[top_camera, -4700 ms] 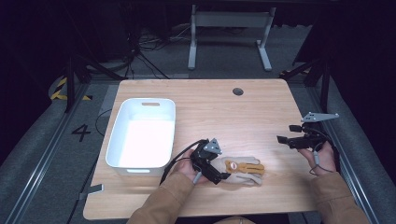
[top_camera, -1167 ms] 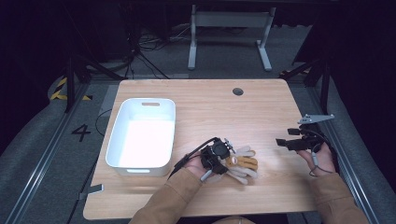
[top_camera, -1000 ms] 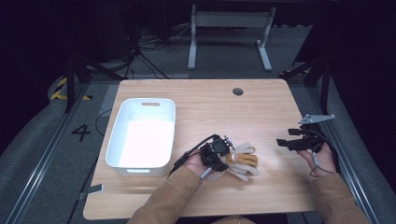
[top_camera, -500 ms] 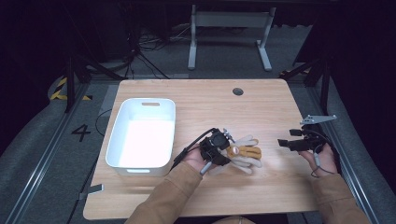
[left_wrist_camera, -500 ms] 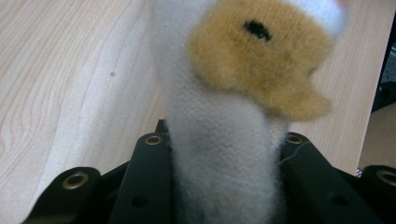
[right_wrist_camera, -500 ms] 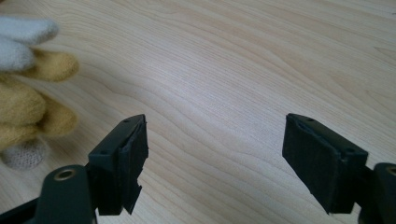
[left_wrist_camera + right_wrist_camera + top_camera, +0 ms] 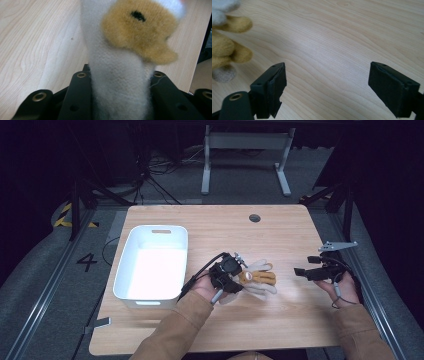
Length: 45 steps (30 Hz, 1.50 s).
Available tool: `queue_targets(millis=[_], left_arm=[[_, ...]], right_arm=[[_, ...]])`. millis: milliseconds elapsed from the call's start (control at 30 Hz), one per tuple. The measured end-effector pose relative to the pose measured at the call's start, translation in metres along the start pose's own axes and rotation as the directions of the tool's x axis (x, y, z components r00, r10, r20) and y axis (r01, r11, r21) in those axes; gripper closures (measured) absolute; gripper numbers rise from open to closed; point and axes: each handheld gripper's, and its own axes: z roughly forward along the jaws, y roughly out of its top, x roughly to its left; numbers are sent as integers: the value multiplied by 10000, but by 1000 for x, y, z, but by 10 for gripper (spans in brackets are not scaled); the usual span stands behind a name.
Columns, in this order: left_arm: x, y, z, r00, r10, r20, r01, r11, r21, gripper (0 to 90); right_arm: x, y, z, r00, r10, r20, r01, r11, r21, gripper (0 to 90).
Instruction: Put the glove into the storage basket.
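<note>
A fluffy white glove (image 7: 264,289) with tan patches hangs just above the table, right of the white bin. My left gripper (image 7: 239,276) is shut on its white cuff (image 7: 120,95), and the tan patch (image 7: 140,32) with a black spot sits beyond the jaws, which press the cuff from both sides. Near the table's right edge my right gripper (image 7: 298,271) points left toward the glove, a hand's width away. Its jaws have just been opening and stand wide apart (image 7: 327,75) over bare wood with nothing between them. The glove's tan fingers (image 7: 224,47) show at the left.
The white bin (image 7: 155,227) stands on the left half of the wooden table (image 7: 280,330). A round cable hole (image 7: 254,218) lies at the far middle. Dark floor, cables and a metal stand lie beyond the table's far edge.
My left gripper has lifted the glove off the table and carried it a little away from the front edge. The right hand has stayed where it was.
</note>
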Motion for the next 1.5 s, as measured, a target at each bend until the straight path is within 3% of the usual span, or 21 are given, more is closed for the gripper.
queue_targets(millis=[167,400,600,700,967,1033,1100,1133,1200,1300,1500], left_arm=[[3,-4,-9,9996,-244,-108,244,9997,-25,692],[10,-11,-29,9955,-827,-473,820,9965,-162,692],[20,-18,-48,9862,-1473,-757,1445,9886,-414,691],[24,-21,-57,9788,-1795,-988,1749,9831,-535,692],[25,-27,-77,9546,-2418,-1742,2317,9698,-760,691],[29,-29,-82,9503,-2575,-1752,2455,9655,-870,690],[33,-32,-88,9521,-2568,-1663,2422,9647,-1031,690],[35,-34,-90,9501,-2645,-1655,2495,9625,-1060,690],[38,-37,-95,9403,-2862,-1841,2683,9563,-1164,691],[44,-40,-102,9164,-3565,-1822,3335,9315,-1452,691],[51,-43,-109,9075,-3652,-2076,3439,9296,-1323,691]], right_arm=[[-4,2,6,9995,-258,-205,267,9985,483,200],[-15,3,17,9995,234,-219,-217,9971,724,218],[-16,12,27,9978,531,-406,-525,9985,150,163],[-14,17,33,9969,675,-398,-663,9974,293,161],[-10,23,38,9989,342,-320,-331,9989,344,211],[-10,22,39,9989,335,-315,-323,9987,390,218],[-11,21,39,9984,387,-407,-370,9984,422,229],[-11,21,39,9983,371,-448,-353,9986,395,233],[-11,20,39,9984,215,-532,-194,9990,399,240],[-10,18,38,9988,64,-478,-42,9989,464,240],[-14,14,38,9984,171,-534,-139,9980,609,261]])
